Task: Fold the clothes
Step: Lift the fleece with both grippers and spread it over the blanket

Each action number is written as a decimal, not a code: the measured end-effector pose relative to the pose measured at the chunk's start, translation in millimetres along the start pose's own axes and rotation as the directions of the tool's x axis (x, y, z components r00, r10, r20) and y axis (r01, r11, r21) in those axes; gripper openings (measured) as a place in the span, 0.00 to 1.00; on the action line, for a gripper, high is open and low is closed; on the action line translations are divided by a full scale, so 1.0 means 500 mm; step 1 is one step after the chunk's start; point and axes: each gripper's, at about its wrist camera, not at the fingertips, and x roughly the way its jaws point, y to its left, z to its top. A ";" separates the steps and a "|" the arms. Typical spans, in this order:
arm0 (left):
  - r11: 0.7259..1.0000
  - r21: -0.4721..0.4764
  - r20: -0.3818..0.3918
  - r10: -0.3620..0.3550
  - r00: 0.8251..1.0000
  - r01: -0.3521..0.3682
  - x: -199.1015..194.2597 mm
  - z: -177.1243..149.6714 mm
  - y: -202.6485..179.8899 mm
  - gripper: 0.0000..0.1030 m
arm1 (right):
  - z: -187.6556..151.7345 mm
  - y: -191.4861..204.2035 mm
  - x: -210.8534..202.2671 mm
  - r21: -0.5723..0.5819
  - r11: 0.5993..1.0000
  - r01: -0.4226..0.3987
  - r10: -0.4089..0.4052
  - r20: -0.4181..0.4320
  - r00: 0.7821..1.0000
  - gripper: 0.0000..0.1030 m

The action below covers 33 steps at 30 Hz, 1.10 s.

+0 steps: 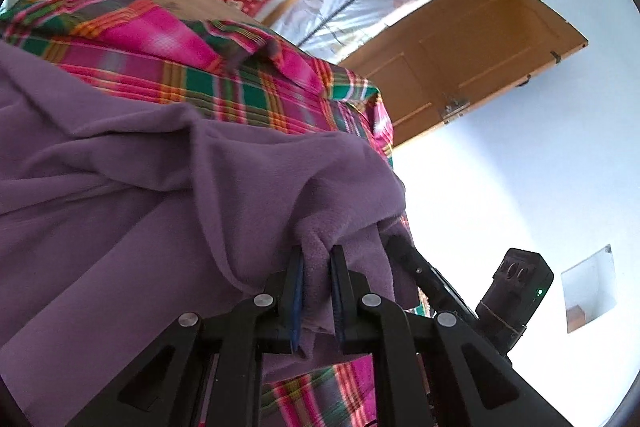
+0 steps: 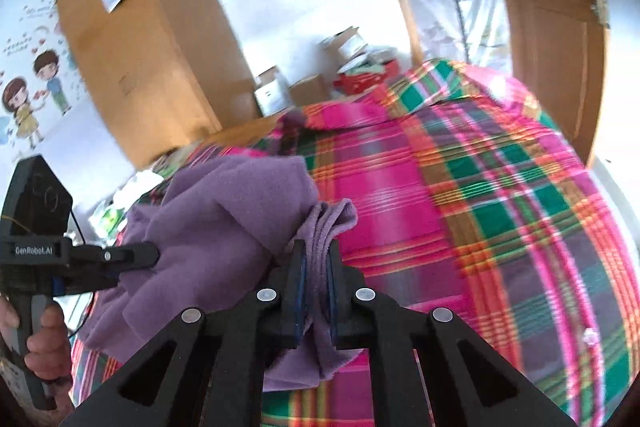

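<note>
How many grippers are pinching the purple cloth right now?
2. The left gripper pinches a bunched edge of the purple cloth; the right gripper pinches a folded edge over the plaid bedspread.

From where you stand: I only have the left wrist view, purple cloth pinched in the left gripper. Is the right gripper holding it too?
Observer: Yes. The right gripper is shut on a bunched edge of the purple cloth.
Reviewer: Where is the left gripper from there?
Observer: The left gripper enters at the left, its tip at the cloth.
Reviewer: Anything of the person?
Observer: A hand grips that tool's handle.
</note>
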 end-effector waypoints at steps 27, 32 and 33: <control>0.996 0.024 -0.092 0.087 0.992 -0.085 0.044 0.004 0.011 0.30 | 0.040 -0.166 -0.040 0.078 0.937 0.340 -0.345 0.061 0.936 0.09; 0.987 -0.090 -0.077 0.127 0.989 -0.134 0.015 0.005 0.078 0.32 | 0.042 -0.172 -0.041 0.071 0.928 0.365 -0.369 0.043 0.929 0.13; 0.984 -0.119 -0.088 0.120 0.989 -0.130 0.019 0.004 0.093 0.32 | 0.042 -0.169 -0.046 0.064 0.926 0.372 -0.375 0.049 0.926 0.18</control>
